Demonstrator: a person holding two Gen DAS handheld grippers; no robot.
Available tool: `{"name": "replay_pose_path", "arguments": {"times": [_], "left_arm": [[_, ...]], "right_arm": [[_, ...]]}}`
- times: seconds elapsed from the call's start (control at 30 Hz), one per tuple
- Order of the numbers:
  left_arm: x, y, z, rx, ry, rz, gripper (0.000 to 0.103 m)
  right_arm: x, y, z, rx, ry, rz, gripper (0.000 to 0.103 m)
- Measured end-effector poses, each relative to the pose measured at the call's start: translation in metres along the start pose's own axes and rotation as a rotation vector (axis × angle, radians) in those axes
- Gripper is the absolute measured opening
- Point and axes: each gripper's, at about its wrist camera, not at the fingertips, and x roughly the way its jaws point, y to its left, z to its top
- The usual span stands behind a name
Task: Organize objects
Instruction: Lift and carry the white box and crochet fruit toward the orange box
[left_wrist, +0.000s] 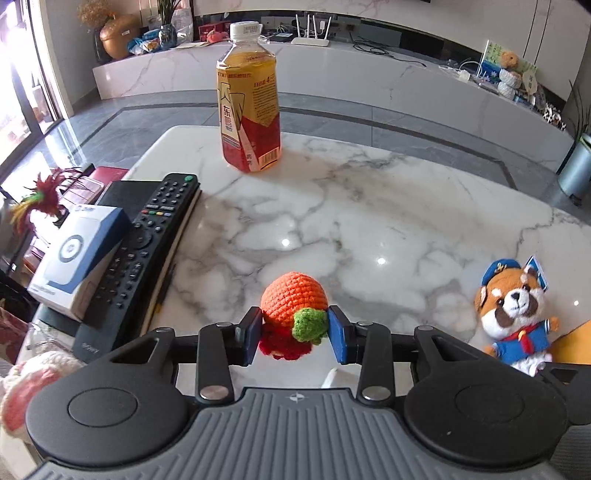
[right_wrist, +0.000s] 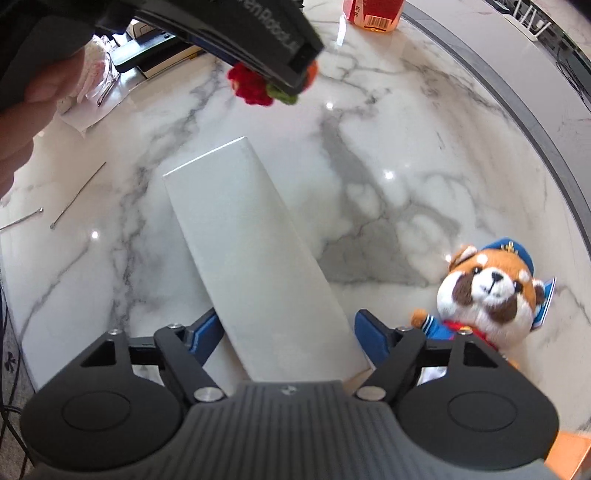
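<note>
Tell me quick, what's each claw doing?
Left gripper: shut on the crocheted toy.
Right gripper: around the white box; grip unclear.

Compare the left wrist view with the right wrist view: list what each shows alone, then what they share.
Left wrist only: the black remote, the blue-and-white box and the bottle's cap.

Right wrist only: the white box between the right gripper's fingers, and thin metal pins.

Both: the crochet toy clamped in the left gripper, the plush, the marble table.
</note>
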Motion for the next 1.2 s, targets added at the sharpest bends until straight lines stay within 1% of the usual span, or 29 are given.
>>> {"name": "replay_pose_path", "arguments": {"times": [0.03, 0.07, 0.1, 0.17, 0.23, 0.3, 0.4, 0.47, 0.53, 0.63, 0.7, 0.77, 0.87, 0.93, 1.03, 1.07, 1.1, 1.2], "left_arm": [[-0.007, 0.001, -0.003, 0.009, -0.008, 0.005, 0.044], [-0.014, 0.002, -0.006, 0.010, -0.016, 0.005, 0.044], [-0.023, 0.002, -0.010, 0.008, -0.037, 0.008, 0.044], [-0.043, 0.004, -0.021, -0.006, -0.098, -0.004, 0.044], [-0.055, 0.006, -0.033, -0.033, -0.108, -0.019, 0.044], [-0.063, 0.005, -0.050, -0.050, -0.094, -0.023, 0.044], [-0.069, 0.001, -0.079, -0.043, -0.057, -0.006, 0.044], [-0.070, -0.001, -0.097, -0.057, -0.010, -0.006, 0.044], [-0.072, -0.002, -0.111, -0.076, 0.033, -0.016, 0.044], [-0.080, -0.006, -0.123, -0.090, 0.042, -0.020, 0.044], [-0.084, -0.007, -0.131, -0.105, 0.046, -0.038, 0.044], [-0.084, -0.007, -0.139, -0.143, 0.058, -0.057, 0.044], [-0.076, -0.012, -0.145, -0.112, 0.101, -0.042, 0.044], [-0.074, -0.012, -0.145, -0.107, 0.103, -0.029, 0.044], [-0.073, -0.010, -0.144, -0.121, 0.106, -0.040, 0.044], [-0.072, -0.010, -0.144, -0.120, 0.109, -0.037, 0.044], [-0.071, -0.011, -0.145, -0.117, 0.112, -0.035, 0.044], [-0.070, -0.011, -0.145, -0.114, 0.114, -0.034, 0.044]], "right_arm": [[-0.004, 0.013, -0.013, 0.020, -0.003, -0.006, 0.072], [-0.002, 0.016, -0.012, 0.031, -0.005, -0.014, 0.070], [-0.005, 0.022, -0.018, 0.046, -0.008, -0.022, 0.068], [-0.007, 0.029, -0.027, 0.117, -0.014, -0.048, 0.068], [-0.011, 0.043, -0.040, 0.157, -0.041, -0.072, 0.068], [-0.015, 0.054, -0.054, 0.189, -0.058, -0.079, 0.068], [-0.018, 0.067, -0.073, 0.218, -0.082, -0.096, 0.068], [-0.023, 0.074, -0.087, 0.253, -0.091, -0.099, 0.068], [-0.026, 0.077, -0.100, 0.314, -0.100, -0.101, 0.068], [-0.031, 0.079, -0.120, 0.400, -0.127, -0.104, 0.068], [-0.033, 0.082, -0.129, 0.413, -0.136, -0.118, 0.068], [-0.034, 0.085, -0.134, 0.428, -0.144, -0.127, 0.068], [-0.032, 0.087, -0.135, 0.441, -0.148, -0.134, 0.069], [-0.031, 0.088, -0.133, 0.444, -0.148, -0.139, 0.069], [-0.029, 0.085, -0.132, 0.450, -0.145, -0.119, 0.069], [-0.029, 0.083, -0.131, 0.455, -0.144, -0.116, 0.072], [-0.029, 0.082, -0.131, 0.455, -0.145, -0.115, 0.078], [-0.028, 0.080, -0.124, 0.422, -0.155, -0.107, 0.080]]}}
